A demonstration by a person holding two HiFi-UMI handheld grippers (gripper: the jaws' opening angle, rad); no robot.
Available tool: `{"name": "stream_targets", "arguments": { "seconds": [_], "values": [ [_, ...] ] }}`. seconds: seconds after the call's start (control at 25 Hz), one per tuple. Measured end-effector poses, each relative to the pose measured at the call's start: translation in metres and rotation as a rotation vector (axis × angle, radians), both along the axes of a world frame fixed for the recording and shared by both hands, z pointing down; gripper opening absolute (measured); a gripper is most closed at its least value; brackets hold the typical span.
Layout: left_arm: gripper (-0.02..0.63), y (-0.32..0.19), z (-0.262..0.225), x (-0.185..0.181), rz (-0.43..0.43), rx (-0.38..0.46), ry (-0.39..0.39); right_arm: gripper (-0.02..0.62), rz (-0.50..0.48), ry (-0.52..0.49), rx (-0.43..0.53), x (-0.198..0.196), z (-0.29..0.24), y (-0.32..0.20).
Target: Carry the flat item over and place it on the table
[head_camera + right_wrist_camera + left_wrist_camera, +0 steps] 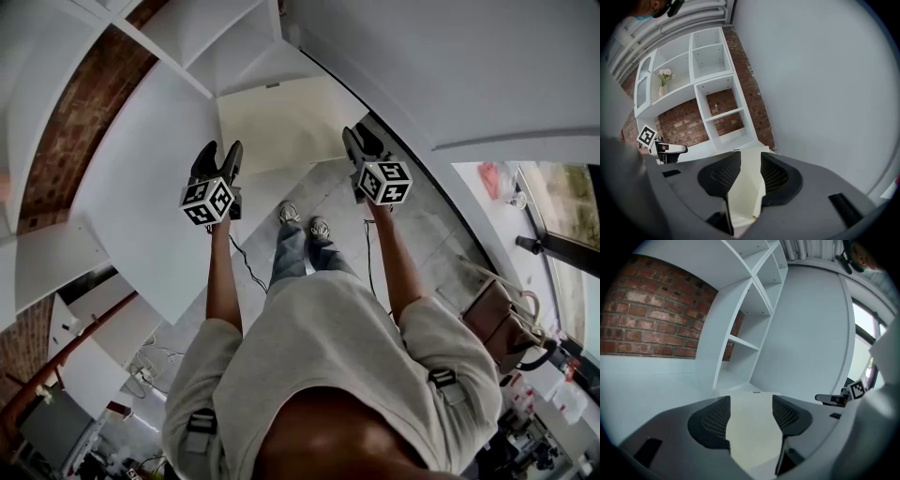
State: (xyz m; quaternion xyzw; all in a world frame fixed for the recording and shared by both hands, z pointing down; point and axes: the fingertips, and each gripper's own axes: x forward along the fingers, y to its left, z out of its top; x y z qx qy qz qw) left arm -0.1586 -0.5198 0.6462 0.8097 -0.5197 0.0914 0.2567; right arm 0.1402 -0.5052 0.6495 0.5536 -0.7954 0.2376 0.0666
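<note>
In the head view, the pale cream flat board [281, 122] sits at upper centre. It is hemmed in by a broad white flat surface [141, 197] on the left and a plain white wall [450, 75] on the upper right. Its far edge lies close to the white shelving [234, 37] at the top. The only open room is the strip of grey tiled floor [328, 192] below it, where the person's shoes [289, 214] stand.

The board shows its broad face to the camera. Its longer side appears to run across the frame from one gripper to the other.

The left gripper [222, 150] takes the board's lower left corner and the right gripper [359, 142] its lower right. In the left gripper view the jaws stand fairly wide, with the board [752, 437] filling the gap between the pads. In the right gripper view the jaws are closer together and pinch the board [743, 187], which runs straight ahead. A red brick wall [722, 101] shows behind the shelves.
</note>
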Motion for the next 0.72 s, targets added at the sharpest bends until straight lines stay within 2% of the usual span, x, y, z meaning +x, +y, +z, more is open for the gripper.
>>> {"name": "stream_targets", "arguments": {
  "seconds": [0.2, 0.48, 0.72],
  "values": [
    [0.208, 0.004, -0.019, 0.009, 0.009, 0.039, 0.011, 0.081, -0.008, 0.022, 0.044, 0.001, -0.025, 0.003],
    [0.063, 0.013, -0.050, 0.019, 0.018, 0.104, -0.012, 0.033, -0.026, 0.035, 0.110, 0.000, -0.061, 0.008],
    [0.024, 0.016, -0.078, 0.026, 0.042, 0.152, 0.008, 0.026, -0.035, 0.050, 0.167, -0.003, -0.092, 0.010]
  ]
}}
